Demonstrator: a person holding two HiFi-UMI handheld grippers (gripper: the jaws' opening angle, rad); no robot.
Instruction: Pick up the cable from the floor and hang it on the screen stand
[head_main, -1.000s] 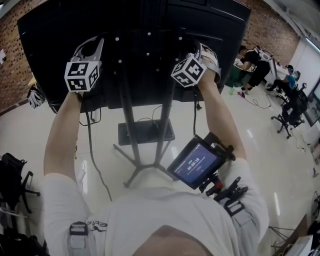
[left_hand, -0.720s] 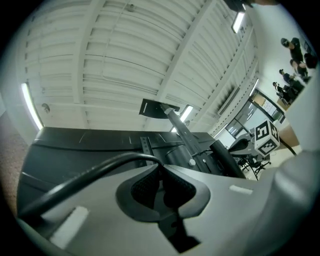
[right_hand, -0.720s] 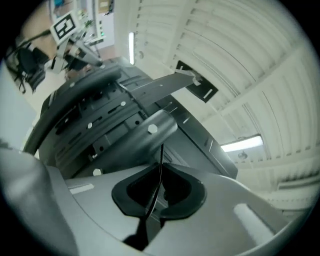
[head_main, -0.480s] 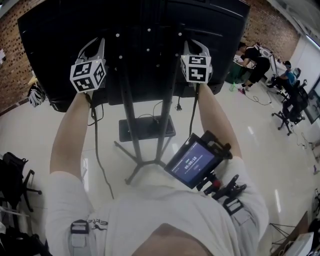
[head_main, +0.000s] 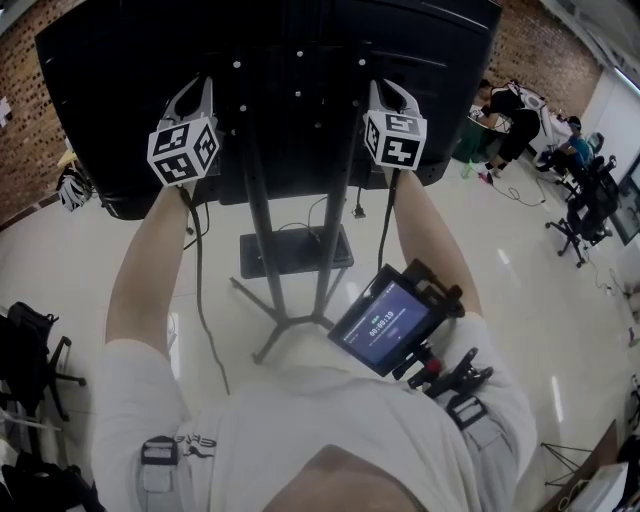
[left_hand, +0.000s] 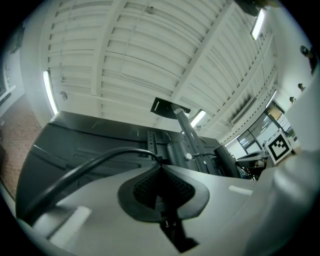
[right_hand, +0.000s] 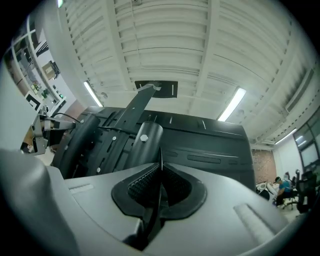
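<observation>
1. Black cable (head_main: 197, 290) is gripped at two spots: the left tongs (left_hand: 161, 169) are pinched tight on it, and the strand sweeps in from their left side.
2. The right tongs (right_hand: 160, 170) are nipped narrow on a thin run of the same cable, which drops away beneath them.
3. Both tongs are raised against the back of the screen (head_main: 300, 60), one on either side of the screen stand (head_main: 262, 230) and its twin uprights.
4. Below the left tongs the cable hangs long, trailing down toward the floor (head_main: 60, 270). Below the right tongs a shorter run dangles.
5. The stretch between the tongs is lost against the dark panel. I'd judge its long axis runs crosswise, tongs to tongs, across the uprights.
6. Here's what it turns on: the stand sits between the tongs, about equally near each, so that span looks ready to drape over the stand's frame.
</observation>
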